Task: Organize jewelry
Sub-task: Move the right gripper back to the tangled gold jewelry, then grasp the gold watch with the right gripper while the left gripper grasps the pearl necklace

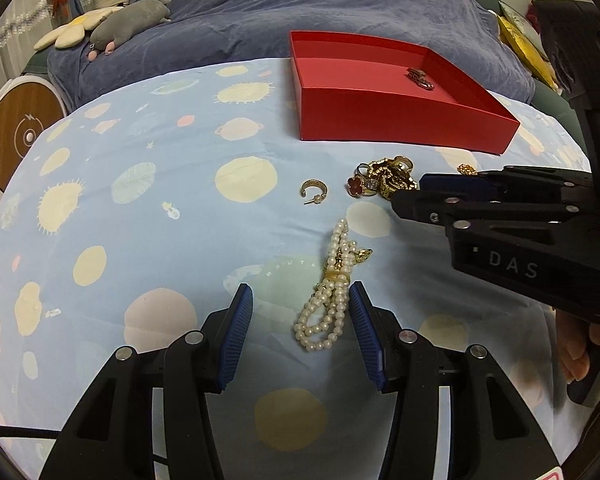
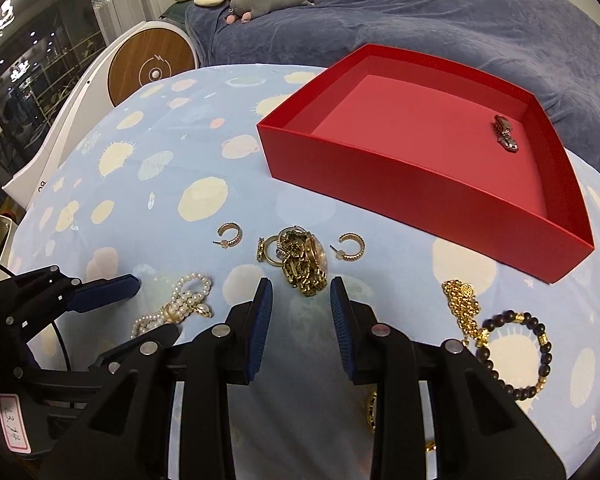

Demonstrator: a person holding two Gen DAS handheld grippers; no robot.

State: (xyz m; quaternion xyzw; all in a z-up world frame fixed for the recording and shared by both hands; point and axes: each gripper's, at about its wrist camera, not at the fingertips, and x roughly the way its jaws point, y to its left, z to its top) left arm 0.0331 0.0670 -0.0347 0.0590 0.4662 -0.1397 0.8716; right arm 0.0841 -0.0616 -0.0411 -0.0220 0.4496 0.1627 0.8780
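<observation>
A red box (image 1: pixel 400 116) (image 2: pixel 420 184) stands on the blue patterned cloth with one small dark metal piece (image 1: pixel 420 78) (image 2: pixel 506 134) inside. My left gripper (image 1: pixel 301 296) is open, its jaws on either side of a pearl necklace (image 1: pixel 332 296) (image 2: pixel 180 306) lying on the cloth. My right gripper (image 2: pixel 300 288) (image 1: pixel 412 190) is open, just short of a gold watch and rings pile (image 2: pixel 300 256) (image 1: pixel 384 180). Two gold hoop earrings (image 2: pixel 230 234) (image 2: pixel 352 248) lie beside the pile; one shows in the left view (image 1: pixel 312 191).
A gold chain (image 2: pixel 464 304) and a dark bead bracelet (image 2: pixel 516 352) lie at the right. A dark blue blanket (image 1: pixel 300 8) with plush toys (image 1: pixel 132 24) lies behind the box. A white round device (image 2: pixel 148 68) stands at the left.
</observation>
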